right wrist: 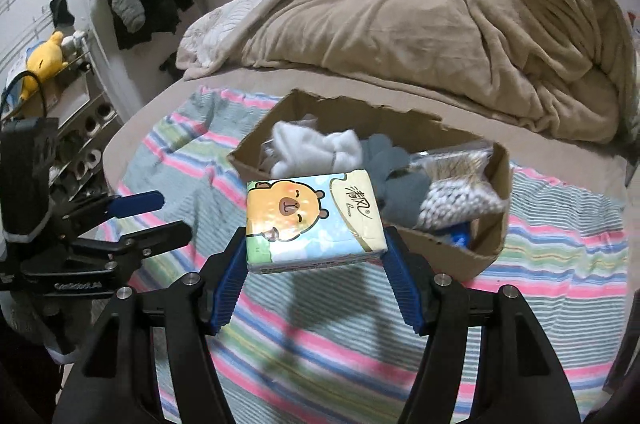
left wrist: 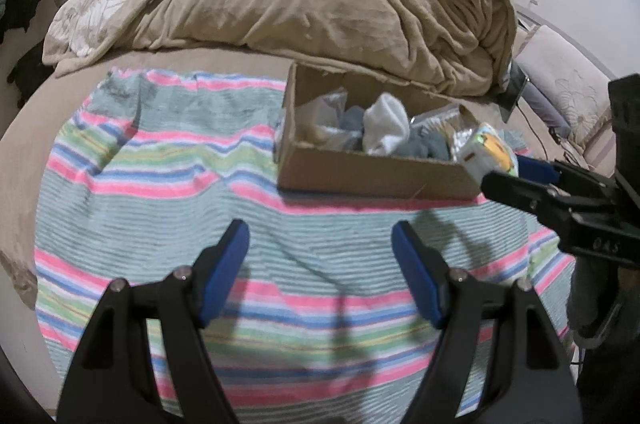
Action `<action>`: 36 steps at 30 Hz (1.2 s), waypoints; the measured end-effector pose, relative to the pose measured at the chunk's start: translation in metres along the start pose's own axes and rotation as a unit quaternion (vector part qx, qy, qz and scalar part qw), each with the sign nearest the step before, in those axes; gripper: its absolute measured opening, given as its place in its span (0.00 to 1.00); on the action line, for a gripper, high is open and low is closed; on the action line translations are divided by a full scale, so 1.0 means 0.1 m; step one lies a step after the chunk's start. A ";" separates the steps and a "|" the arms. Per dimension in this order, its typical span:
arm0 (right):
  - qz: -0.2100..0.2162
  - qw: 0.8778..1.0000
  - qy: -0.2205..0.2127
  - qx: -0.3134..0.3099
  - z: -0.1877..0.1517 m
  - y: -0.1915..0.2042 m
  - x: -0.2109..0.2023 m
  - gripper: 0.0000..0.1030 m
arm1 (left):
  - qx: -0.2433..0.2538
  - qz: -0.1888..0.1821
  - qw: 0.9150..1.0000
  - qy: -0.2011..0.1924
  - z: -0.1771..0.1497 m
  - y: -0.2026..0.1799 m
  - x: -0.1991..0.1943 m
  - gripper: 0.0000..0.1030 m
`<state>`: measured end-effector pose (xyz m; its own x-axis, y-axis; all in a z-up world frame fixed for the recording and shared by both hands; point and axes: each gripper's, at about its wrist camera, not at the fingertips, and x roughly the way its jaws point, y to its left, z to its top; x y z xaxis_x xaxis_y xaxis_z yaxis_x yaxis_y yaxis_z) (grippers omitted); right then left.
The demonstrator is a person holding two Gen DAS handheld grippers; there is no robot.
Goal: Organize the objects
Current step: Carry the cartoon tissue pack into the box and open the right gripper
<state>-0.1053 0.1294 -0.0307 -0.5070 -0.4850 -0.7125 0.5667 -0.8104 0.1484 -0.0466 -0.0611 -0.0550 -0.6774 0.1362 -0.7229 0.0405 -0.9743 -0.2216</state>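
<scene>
The right gripper (right wrist: 316, 248) clamps a tissue pack (right wrist: 314, 222) between its 2 blue pads, holding it above the striped towel (right wrist: 320, 344), just before the cardboard box (right wrist: 452, 256) of socks. The left gripper (left wrist: 320, 236) hovers open, holding nothing, over the towel.

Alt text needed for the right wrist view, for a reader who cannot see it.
The right gripper holds a cartoon-printed tissue pack between its blue pads, raised above a striped towel just in front of an open cardboard box of white and grey socks. The left gripper hangs open at left; a rumpled tan blanket lies behind.
</scene>
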 end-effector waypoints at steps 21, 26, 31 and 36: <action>-0.039 0.999 0.003 0.035 0.36 -0.46 0.48 0.66 | 0.012 -0.008 1.000 -0.022 0.42 -0.03 0.24 0.73; -0.043 0.998 0.012 0.039 0.39 -0.53 0.65 0.66 | 0.013 -0.015 1.000 -0.023 0.48 -0.03 0.33 0.73; -0.042 0.998 0.015 0.040 0.43 -0.56 0.77 0.66 | 0.014 -0.023 0.999 -0.019 0.53 -0.06 0.46 0.73; -0.041 0.998 0.024 0.037 0.45 -0.57 0.89 0.66 | 0.017 -0.024 1.000 -0.008 0.54 -0.12 0.61 0.73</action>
<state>-0.2119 0.1172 -0.0718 -0.5173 -0.4021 -0.7555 0.4739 -0.8696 0.1384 -0.1280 -0.0511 -0.0618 -0.6889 0.1807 -0.7020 -0.0165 -0.9721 -0.2340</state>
